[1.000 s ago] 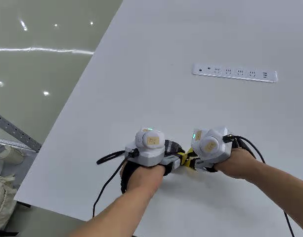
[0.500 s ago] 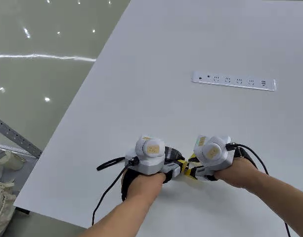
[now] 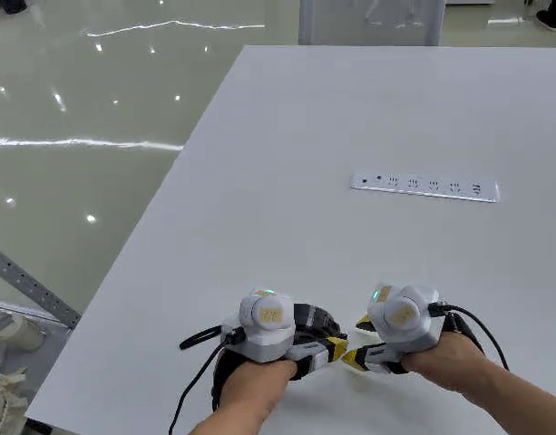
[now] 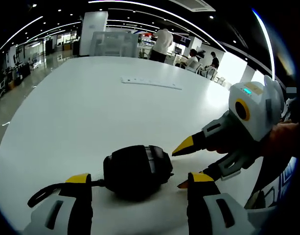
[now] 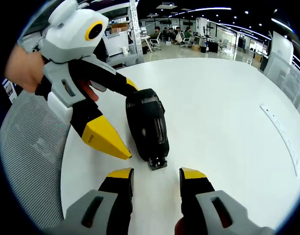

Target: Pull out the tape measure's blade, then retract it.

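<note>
Left gripper (image 4: pixel 140 176) stands wide, jaws either side of the black tape measure (image 4: pixel 136 170) at lower centre; contact unclear. Right gripper (image 5: pixel 156 172) gapes just short of its near end. In the head view both hide most of it.

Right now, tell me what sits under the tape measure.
The tape measure lies directly on the white table. Its own body covers the underside, so anything flat beneath cannot be seen.

Tape measure (image 5: pixel 147 125): black, rounded rubbery case, ribbed band along the top. It rests on the white surface (image 3: pixel 287 163) near the front edge. Blade fully wound in, with just the metal end hook (image 5: pixel 157 162) at the case mouth. Black wrist loop (image 4: pixel 42 194) trails from the opposite end.
</note>
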`<state>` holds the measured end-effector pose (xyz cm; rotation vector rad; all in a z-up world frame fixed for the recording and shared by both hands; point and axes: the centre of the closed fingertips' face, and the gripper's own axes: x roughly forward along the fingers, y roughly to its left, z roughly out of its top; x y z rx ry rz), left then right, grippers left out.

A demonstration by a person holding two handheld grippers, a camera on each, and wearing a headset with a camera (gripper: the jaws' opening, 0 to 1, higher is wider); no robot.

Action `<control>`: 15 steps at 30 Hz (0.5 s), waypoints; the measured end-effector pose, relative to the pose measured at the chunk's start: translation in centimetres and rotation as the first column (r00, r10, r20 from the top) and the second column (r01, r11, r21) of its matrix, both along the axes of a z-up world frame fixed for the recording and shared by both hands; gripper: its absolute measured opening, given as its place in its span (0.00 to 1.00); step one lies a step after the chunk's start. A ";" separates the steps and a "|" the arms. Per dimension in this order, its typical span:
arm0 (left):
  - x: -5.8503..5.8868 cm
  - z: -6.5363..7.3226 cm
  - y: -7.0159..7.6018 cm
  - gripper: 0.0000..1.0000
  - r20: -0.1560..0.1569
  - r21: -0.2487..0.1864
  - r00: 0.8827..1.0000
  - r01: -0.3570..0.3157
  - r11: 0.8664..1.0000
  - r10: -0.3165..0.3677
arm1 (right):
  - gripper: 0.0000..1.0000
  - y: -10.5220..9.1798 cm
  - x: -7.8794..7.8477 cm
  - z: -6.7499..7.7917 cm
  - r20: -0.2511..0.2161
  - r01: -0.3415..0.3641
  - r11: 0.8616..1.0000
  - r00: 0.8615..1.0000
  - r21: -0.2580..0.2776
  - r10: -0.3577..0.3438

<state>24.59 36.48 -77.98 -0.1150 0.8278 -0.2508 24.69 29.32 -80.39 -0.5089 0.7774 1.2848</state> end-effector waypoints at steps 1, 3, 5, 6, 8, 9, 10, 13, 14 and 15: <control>-0.3 0.1 0.1 0.76 -0.004 0.002 1.000 0.002 1.000 -0.002 | 0.35 -0.2 -0.1 0.2 -0.002 0.011 1.000 1.000 0.006 -0.011; -0.8 0.3 0.3 0.76 -0.002 0.009 1.000 0.009 1.000 -0.009 | 0.36 -0.5 -0.3 0.5 -0.004 0.029 0.999 1.000 0.014 -0.029; -1.2 0.7 0.6 0.77 0.014 0.025 1.000 0.018 1.000 -0.018 | 0.37 -0.8 -0.7 0.9 -0.010 0.045 0.999 0.999 0.024 -0.045; -1.5 0.8 0.8 0.77 0.016 0.028 1.000 0.014 0.999 -0.015 | 0.38 -1.0 -0.9 1.0 -0.020 0.058 0.998 0.998 0.025 -0.058; -1.8 0.9 0.9 0.79 0.017 0.025 1.000 0.012 1.000 -0.013 | 0.42 -1.3 -1.2 1.3 -0.026 0.074 0.997 0.997 0.031 -0.073; -2.1 1.0 0.9 0.80 0.018 0.025 1.000 0.011 1.000 -0.011 | 0.43 -1.4 -1.4 1.5 -0.027 0.079 0.996 0.997 0.038 -0.078; -2.3 1.1 0.9 0.81 0.016 0.027 1.000 0.014 1.000 -0.014 | 0.43 -1.5 -1.6 1.6 -0.029 0.083 0.996 0.996 0.042 -0.082; -2.9 1.5 0.5 0.87 0.013 0.024 1.000 0.025 0.999 -0.025 | 0.45 -1.9 -1.9 2.4 -0.021 0.099 0.993 0.995 0.063 -0.098; -3.2 1.7 0.4 0.89 0.013 0.036 0.999 0.040 0.999 -0.040 | 0.46 -2.1 -1.9 2.7 -0.022 0.114 0.991 0.993 0.071 -0.113; -3.3 1.8 0.3 0.89 0.014 0.040 0.999 0.048 0.998 -0.049 | 0.47 -2.3 -1.9 2.9 -0.021 0.124 0.989 0.992 0.076 -0.122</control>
